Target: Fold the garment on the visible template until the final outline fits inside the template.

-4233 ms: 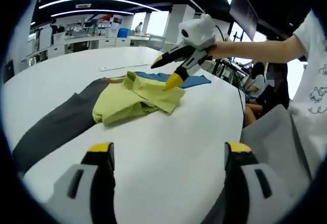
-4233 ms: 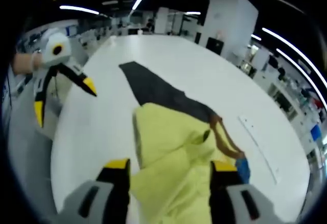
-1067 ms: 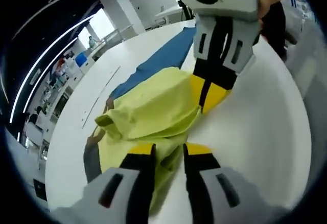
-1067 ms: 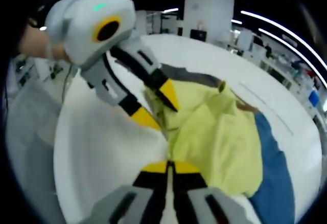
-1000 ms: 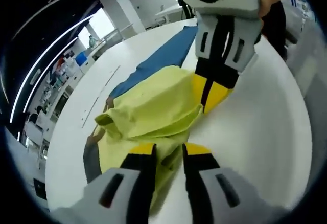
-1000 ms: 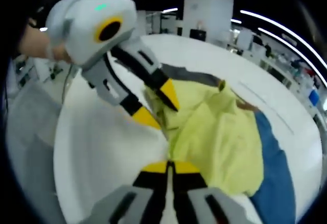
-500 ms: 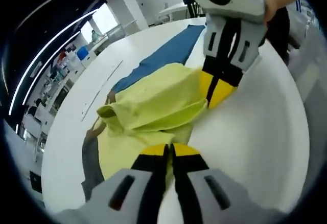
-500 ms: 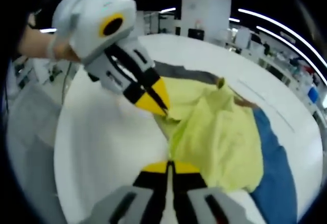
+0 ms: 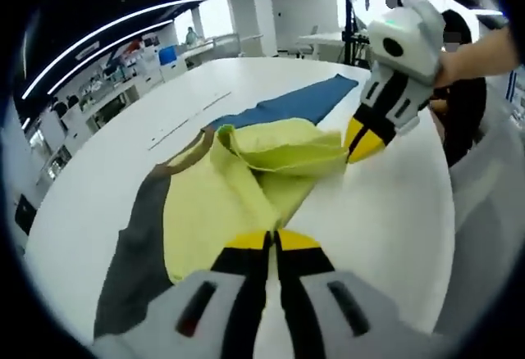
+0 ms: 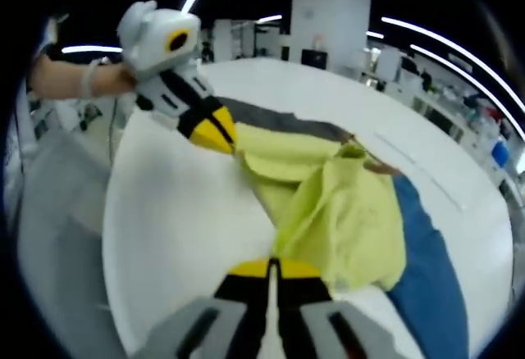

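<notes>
A yellow-green garment (image 9: 217, 203) lies partly lifted over a flat sheet that is grey (image 9: 131, 252) at one end and blue (image 9: 287, 106) at the other. My left gripper (image 9: 272, 240) is shut on the garment's near edge. My right gripper (image 9: 361, 142) comes in from the right, shut on another corner, and the cloth hangs stretched between the two. In the right gripper view the garment (image 10: 349, 211) rises from my right gripper (image 10: 273, 269), which pinches it. There my left gripper (image 10: 215, 134) holds the far corner. The blue end (image 10: 431, 285) lies to the right and the grey end (image 10: 271, 115) lies behind.
The round white table (image 9: 385, 228) has bare surface beside the garment, and its edge curves close by (image 10: 115, 236). A person's hand (image 9: 484, 47) holds the right gripper and a gloved hand (image 10: 86, 80) holds the left. Desks and pillars stand far behind.
Both grippers were open 4.2 s ago. My left gripper shut on the garment's edge within the last second. The two grippers have since drawn apart, pulling the cloth out between them.
</notes>
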The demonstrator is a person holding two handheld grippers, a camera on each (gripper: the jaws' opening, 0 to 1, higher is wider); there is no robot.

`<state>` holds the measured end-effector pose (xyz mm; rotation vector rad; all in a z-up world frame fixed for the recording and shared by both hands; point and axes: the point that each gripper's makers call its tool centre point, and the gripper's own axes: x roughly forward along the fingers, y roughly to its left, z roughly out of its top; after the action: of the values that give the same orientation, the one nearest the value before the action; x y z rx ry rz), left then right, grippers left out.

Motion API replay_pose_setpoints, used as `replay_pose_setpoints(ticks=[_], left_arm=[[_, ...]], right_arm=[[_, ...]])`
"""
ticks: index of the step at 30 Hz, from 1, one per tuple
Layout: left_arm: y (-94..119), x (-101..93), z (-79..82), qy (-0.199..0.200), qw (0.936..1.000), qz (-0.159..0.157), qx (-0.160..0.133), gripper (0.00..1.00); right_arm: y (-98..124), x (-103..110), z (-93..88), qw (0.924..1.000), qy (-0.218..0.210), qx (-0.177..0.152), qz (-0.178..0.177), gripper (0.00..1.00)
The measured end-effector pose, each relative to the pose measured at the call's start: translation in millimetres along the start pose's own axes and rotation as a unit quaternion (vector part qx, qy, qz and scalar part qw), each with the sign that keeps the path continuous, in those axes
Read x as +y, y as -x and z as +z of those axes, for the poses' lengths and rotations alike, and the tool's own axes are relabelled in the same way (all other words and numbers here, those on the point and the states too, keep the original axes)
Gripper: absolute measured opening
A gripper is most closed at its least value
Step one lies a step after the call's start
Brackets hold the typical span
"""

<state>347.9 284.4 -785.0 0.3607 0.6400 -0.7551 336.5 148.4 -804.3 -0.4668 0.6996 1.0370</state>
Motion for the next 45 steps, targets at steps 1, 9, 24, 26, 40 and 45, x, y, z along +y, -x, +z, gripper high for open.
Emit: replay_pose_setpoints(ticks=[1, 9, 24, 26, 40, 45], left_arm=[[4.0, 0.6, -2.5, 0.003, 1.0, 0.002, 0.0, 0.0], [38.6, 3.3, -35.2, 0.037, 0.999, 0.021, 0.011, 0.0], [82.6, -14.4, -94.2, 0.082, 0.9954, 0.025, 0.044, 0.0], [87.2, -15.9, -99.2, 0.085, 0.995, 0.025, 0.047, 0.0], [108.4, -33.6, -128.2, 0.11, 0.9911, 0.015, 0.074, 0.0], [111.1, -43.7, -134.2, 0.117, 0.9896, 0.005, 0.084, 0.0]], right_arm=[[3.7, 1.0, -0.1, 1.0, 0.002, 0.0, 0.0, 0.0], [27.3, 9.3, -19.8, 0.9997, 0.016, 0.016, 0.004, 0.0], [61.6, 26.6, -72.8, 0.9986, -0.024, 0.047, 0.002, 0.0], [66.2, 29.4, -77.3, 0.9984, -0.027, 0.05, 0.0, 0.0], [85.1, 41.4, -114.9, 0.9959, -0.033, 0.084, -0.003, 0.0], [91.0, 45.7, -125.5, 0.9949, -0.042, 0.091, -0.005, 0.0]])
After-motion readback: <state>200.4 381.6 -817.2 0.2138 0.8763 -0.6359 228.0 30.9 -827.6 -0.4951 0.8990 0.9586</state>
